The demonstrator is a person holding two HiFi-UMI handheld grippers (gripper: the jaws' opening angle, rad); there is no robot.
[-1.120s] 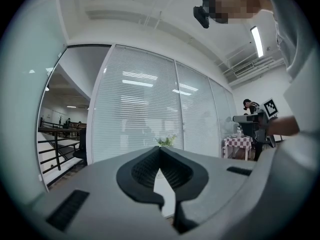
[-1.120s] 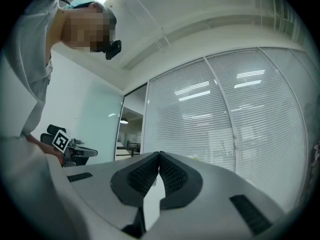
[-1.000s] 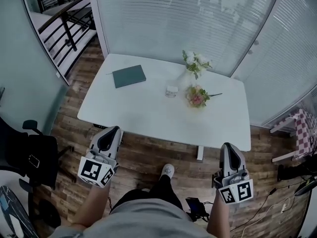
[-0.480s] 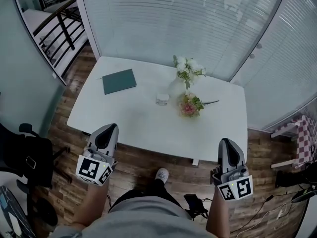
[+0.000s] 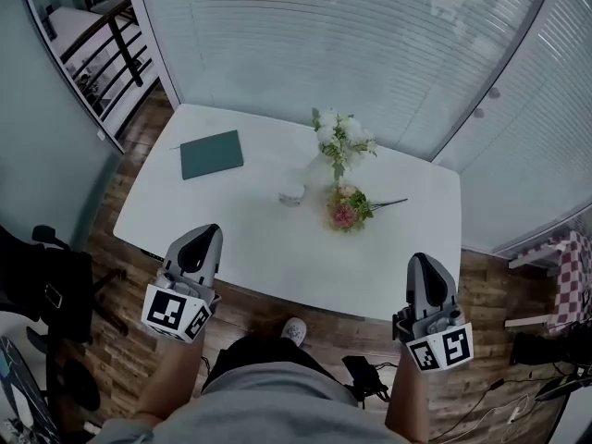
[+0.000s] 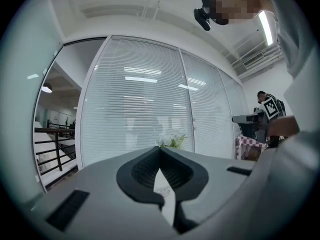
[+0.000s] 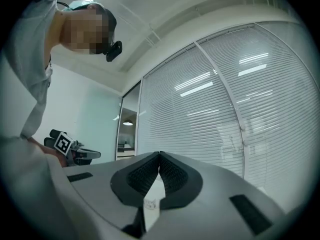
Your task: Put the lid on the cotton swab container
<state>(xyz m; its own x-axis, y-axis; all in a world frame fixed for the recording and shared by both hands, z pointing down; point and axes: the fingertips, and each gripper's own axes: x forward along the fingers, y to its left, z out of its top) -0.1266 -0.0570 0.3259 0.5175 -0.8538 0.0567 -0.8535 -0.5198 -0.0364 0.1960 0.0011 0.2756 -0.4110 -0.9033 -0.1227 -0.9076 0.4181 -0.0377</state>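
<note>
The cotton swab container (image 5: pixel 292 195) is a small pale tub near the middle of the white table (image 5: pixel 250 239); I cannot make out a separate lid at this distance. My left gripper (image 5: pixel 205 233) is held at the table's near edge on the left, well short of the tub. Its jaws are shut with nothing between them, and the tips meet in the left gripper view (image 6: pixel 160 148). My right gripper (image 5: pixel 424 260) hangs just off the near edge at the right. It is also shut and empty, as the right gripper view (image 7: pixel 159 154) shows.
A dark green notebook (image 5: pixel 211 154) lies at the table's far left. A vase of white flowers (image 5: pixel 339 141) stands behind the tub, and a pink bouquet (image 5: pixel 348 209) lies to its right. Blinds and glass walls close the far side. A black chair (image 5: pixel 42 294) stands at the left.
Both grippers have moved forward toward the table. The left one now reaches over the near edge. The table and its objects sit lower and closer in the head view.
</note>
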